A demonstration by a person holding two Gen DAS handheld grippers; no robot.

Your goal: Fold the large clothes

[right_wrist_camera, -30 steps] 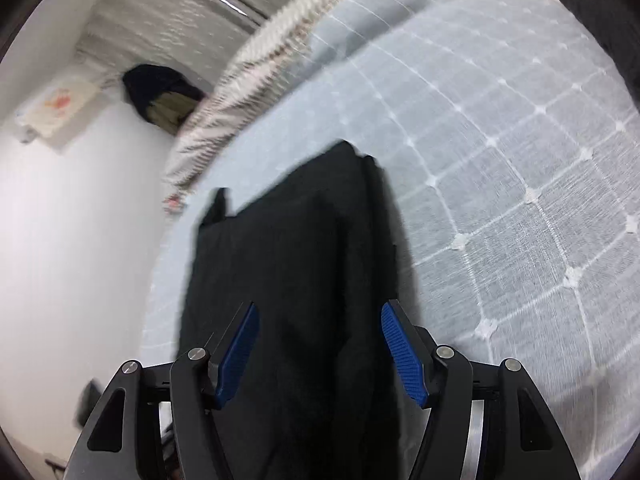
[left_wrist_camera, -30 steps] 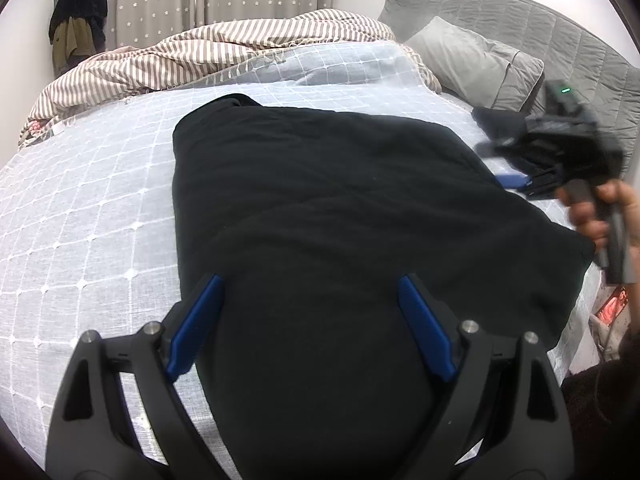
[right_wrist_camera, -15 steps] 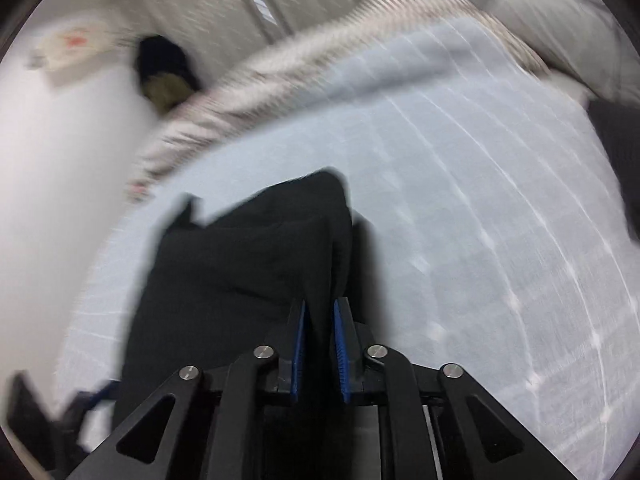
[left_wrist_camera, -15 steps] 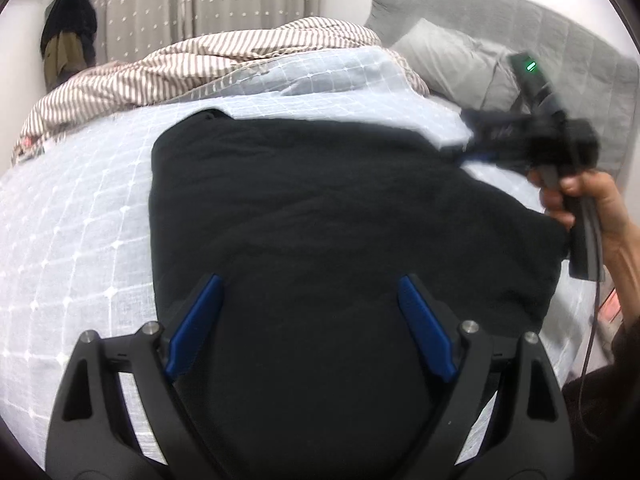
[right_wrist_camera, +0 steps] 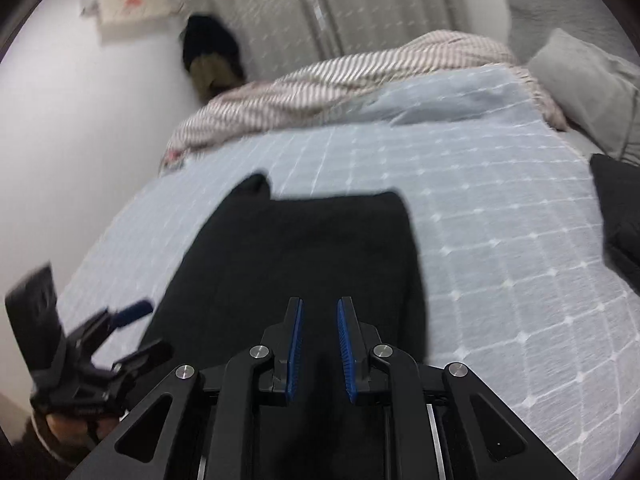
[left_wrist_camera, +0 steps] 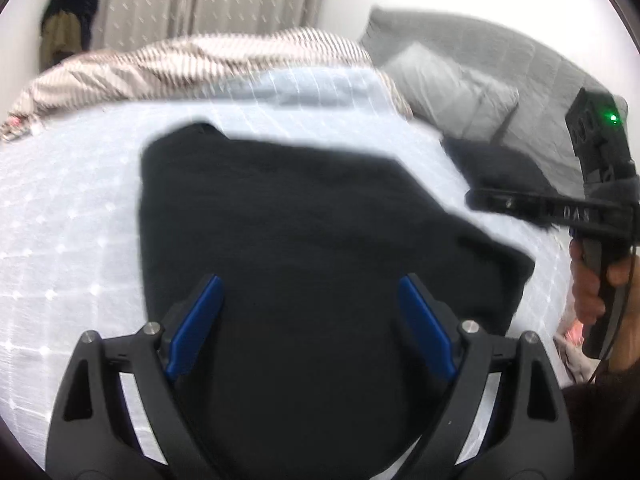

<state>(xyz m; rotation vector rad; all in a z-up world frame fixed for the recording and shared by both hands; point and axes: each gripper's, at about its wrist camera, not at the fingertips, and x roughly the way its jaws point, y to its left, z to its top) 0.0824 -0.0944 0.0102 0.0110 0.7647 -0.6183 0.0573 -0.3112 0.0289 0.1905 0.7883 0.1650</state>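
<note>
A large black garment (left_wrist_camera: 304, 224) lies folded flat on the pale blue checked bedspread (left_wrist_camera: 68, 216). My left gripper (left_wrist_camera: 310, 300) is open wide and empty, hovering over the garment's near edge. My right gripper (right_wrist_camera: 319, 320) hovers over the garment (right_wrist_camera: 304, 264) near its right side, its blue pads a narrow gap apart with nothing between them. In the left wrist view the right gripper (left_wrist_camera: 480, 200) shows at the right, above the bedspread. In the right wrist view the left gripper (right_wrist_camera: 132, 320) shows at lower left.
A striped duvet (left_wrist_camera: 192, 64) is bunched at the far side of the bed. Grey pillows (left_wrist_camera: 452, 88) and a grey headboard (left_wrist_camera: 520, 56) stand at the right. Another dark cloth (right_wrist_camera: 620, 216) lies near the pillows. Curtains (left_wrist_camera: 208, 0) and hanging clothes (left_wrist_camera: 68, 16) are behind.
My right gripper, wide open a second ago, closed its jaws to a narrow gap, then opened slightly and swung to face the bed. The left gripper stayed open, shifting slightly.
</note>
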